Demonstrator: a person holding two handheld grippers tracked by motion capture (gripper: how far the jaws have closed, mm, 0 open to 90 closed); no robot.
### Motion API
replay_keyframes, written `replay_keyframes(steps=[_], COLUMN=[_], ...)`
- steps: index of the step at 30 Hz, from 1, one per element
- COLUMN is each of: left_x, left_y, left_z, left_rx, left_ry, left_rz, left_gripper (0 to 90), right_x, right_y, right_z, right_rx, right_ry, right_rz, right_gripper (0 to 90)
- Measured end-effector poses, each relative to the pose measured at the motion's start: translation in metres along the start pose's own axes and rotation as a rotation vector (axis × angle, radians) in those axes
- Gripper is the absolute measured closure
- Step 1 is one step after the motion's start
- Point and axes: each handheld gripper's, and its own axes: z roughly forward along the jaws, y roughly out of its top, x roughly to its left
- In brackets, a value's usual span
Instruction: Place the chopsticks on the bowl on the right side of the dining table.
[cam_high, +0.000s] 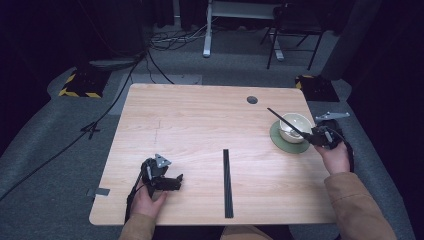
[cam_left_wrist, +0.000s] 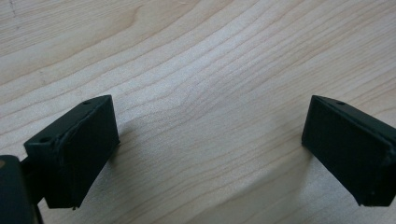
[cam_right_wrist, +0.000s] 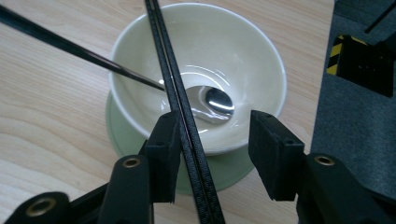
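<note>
The bench (cam_high: 200, 130) is evenly lit from above; the surrounding floor falls into deep shadow. High view is soft and low in detail. Glare shows inside the bowl (cam_right_wrist: 224, 51). Soft shadows lie beneath the left tongs (cam_left_wrist: 210, 149); near parts blur slightly

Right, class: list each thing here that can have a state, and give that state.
Left gripper: open, nothing between its jaws.
Right gripper: open, one jaw against the chopsticks.
Thin black chopsticks: paired, crossing over the bowl, unclamped.
Cream ceramic bowl: upright on green saucer.
Metal spoon: resting in bowl.
Long black strip: flat on the table, untouched.
</note>
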Motion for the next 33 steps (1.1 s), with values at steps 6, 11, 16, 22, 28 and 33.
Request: replay_keyframes(steps=[6,11,16,22,28,33], left_x=[0.000,0.000,0.000,0.000,0.000,0.000], left_y=[0.000,0.000,0.000,0.000,0.000,0.000], left_z=[0.000,0.000,0.000,0.000,0.000,0.000], left_rx=[0.000,-0.004,-0.005,-0.004,-0.004,-0.004], left_ry=[0.000,0.001,0.002,0.001,0.001,0.000], left_rz=[0.000,-0.001,0.000,0.000,0.000,0.000], left_gripper=[4.1,4.1,4.1,4.1,4.1,4.1], right_x=[-0.008,-0.007,-0.006,-0.009,-0.005,0.000], right_y=[0.003,0.012,0.031,0.049,0.056,0.056], right_z=[0.006,0.008,0.011,0.029,0.049,0.053], right_rx=[0.009,-0.012,-0.048,-0.039,-0.007,0.012], right_ry=[-0.030,-0.029,-0.029,-0.024,-0.021,0.005], right_rz=[0.014,0.022,0.051,0.119,0.122,0.114], right_gripper=[55.9,56.2,54.7,53.2,52.7,52.4])
